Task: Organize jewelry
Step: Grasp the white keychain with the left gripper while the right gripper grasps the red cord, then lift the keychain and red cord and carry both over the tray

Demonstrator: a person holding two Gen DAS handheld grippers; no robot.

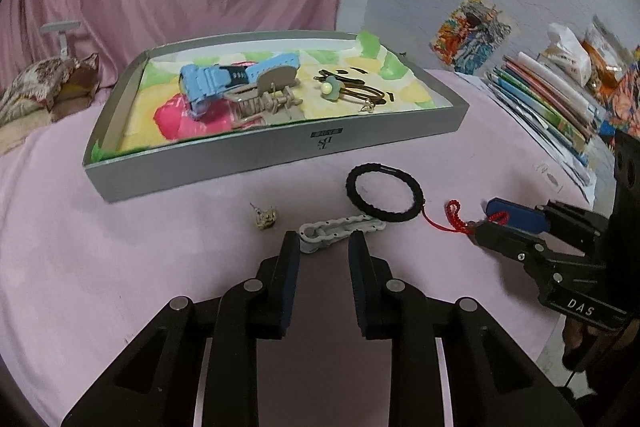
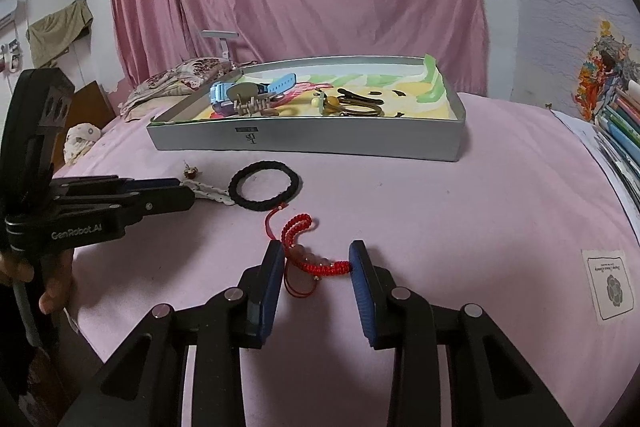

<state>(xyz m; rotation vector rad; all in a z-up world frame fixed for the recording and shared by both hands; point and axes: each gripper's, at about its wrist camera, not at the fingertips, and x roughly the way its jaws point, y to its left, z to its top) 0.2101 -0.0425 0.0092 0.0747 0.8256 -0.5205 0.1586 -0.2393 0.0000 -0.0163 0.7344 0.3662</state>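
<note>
Both grippers agape: left (image 1: 324, 247) astride 1 white clip (image 1: 340, 229), right (image 2: 316, 259) astride 1 red bracelet (image 2: 316, 265); 1 black hair-tie (image 2: 265, 193) nearby.

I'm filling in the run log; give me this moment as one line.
left gripper: open, at white clip | right gripper: open, around red bracelet | black tie: outside tray

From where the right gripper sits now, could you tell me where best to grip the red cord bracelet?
Probably the beaded middle of the red cord bracelet, from above. It lies flat between the open right gripper fingers, its thickest part.
</note>
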